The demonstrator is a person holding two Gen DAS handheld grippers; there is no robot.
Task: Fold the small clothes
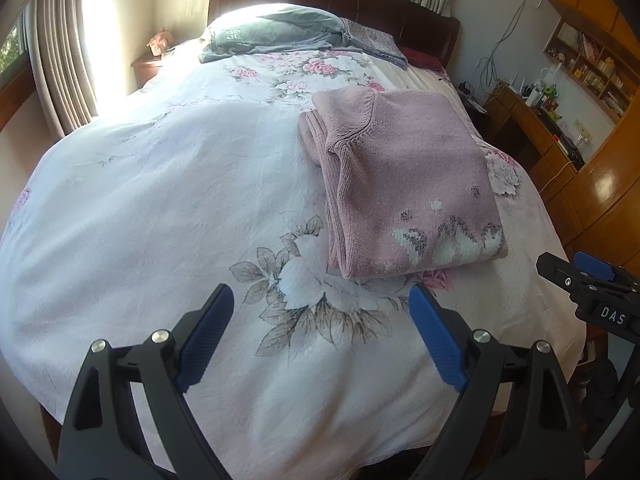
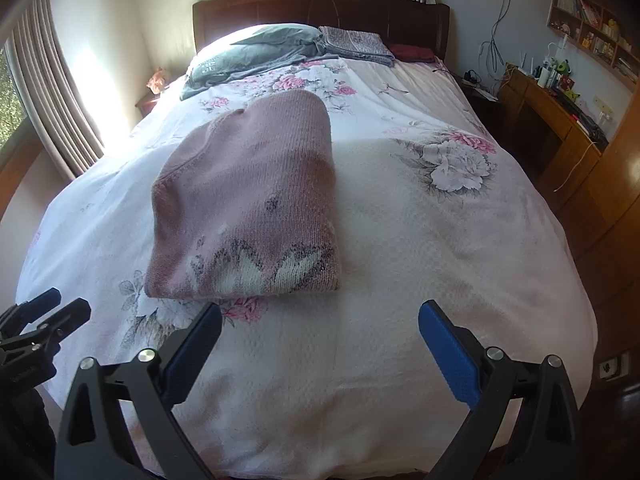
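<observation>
A pink knitted sweater (image 1: 404, 176) with a white and grey pattern lies folded into a rectangle on the flowered bedspread (image 1: 160, 184). In the left wrist view it sits ahead and to the right of my left gripper (image 1: 322, 300), which is open and holds nothing. In the right wrist view the sweater (image 2: 248, 204) lies ahead and to the left of my right gripper (image 2: 320, 316), also open and empty. Both grippers hover near the foot of the bed, short of the sweater. The right gripper (image 1: 576, 276) shows at the right edge of the left view; the left gripper (image 2: 44, 312) shows at the left edge of the right view.
A grey garment (image 2: 256, 54) and a folded patterned cloth (image 2: 356, 44) lie by the dark headboard (image 2: 320, 8). Curtains (image 1: 60, 60) and a nightstand (image 1: 150, 66) stand left of the bed. A wooden desk with shelves (image 2: 560, 92) runs along the right wall.
</observation>
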